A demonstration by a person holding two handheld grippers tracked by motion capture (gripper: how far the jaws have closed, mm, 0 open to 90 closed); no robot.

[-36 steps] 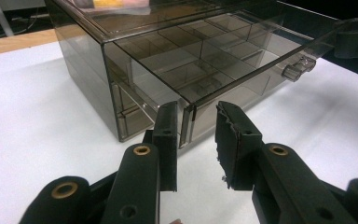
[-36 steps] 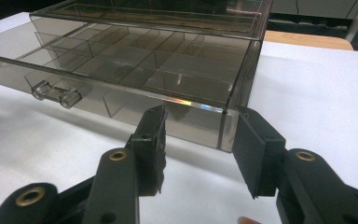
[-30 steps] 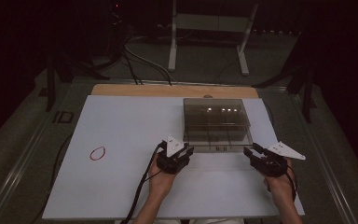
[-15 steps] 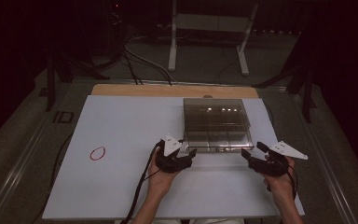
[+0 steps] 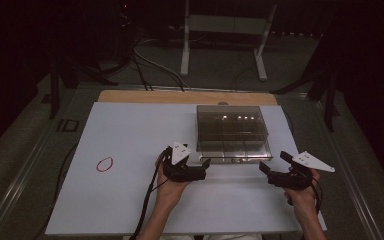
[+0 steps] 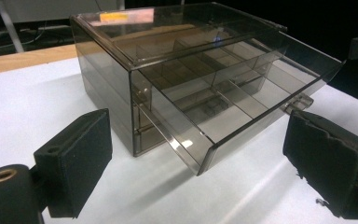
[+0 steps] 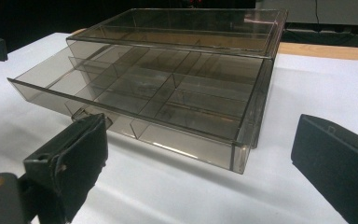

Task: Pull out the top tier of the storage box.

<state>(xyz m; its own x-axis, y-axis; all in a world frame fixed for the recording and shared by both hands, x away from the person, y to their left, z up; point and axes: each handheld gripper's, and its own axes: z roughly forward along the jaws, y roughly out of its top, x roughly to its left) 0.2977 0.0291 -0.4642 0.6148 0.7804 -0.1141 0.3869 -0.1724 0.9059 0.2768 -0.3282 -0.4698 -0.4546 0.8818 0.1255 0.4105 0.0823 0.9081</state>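
Right now both hand-held grippers sit at the near corners of a smoky transparent drawer box (image 5: 232, 131) that stands on the white surface (image 5: 130, 135), toward its far right part. The box's top drawer (image 6: 242, 100) is pulled partway out toward the person, and its dividers split it into several compartments; nothing can be made out inside them.

Left hand-held gripper (image 5: 200, 170) lies just off the front left corner of the box, held in the person's left hand (image 5: 170, 187). Its jaws have just been opening and now stand spread wide — in the left gripper view the corner of the drawer shows beyond the gap between the two black pads (image 6: 77, 161), apart from both, with nothing pinched.

Right hand-held gripper (image 5: 270, 172) lies just off the front right corner, held in the right hand (image 5: 300, 197). Its jaws have likewise just been opening and are spread, and the right gripper view shows the drawer's front right corner (image 7: 240, 158) ahead of the gap, touching neither pad.

A small red rubber band (image 5: 104, 164) lies on the surface well apart to the left. Beyond the white sheet a strip of wooden tabletop (image 5: 180, 97) shows — the room behind is dark.
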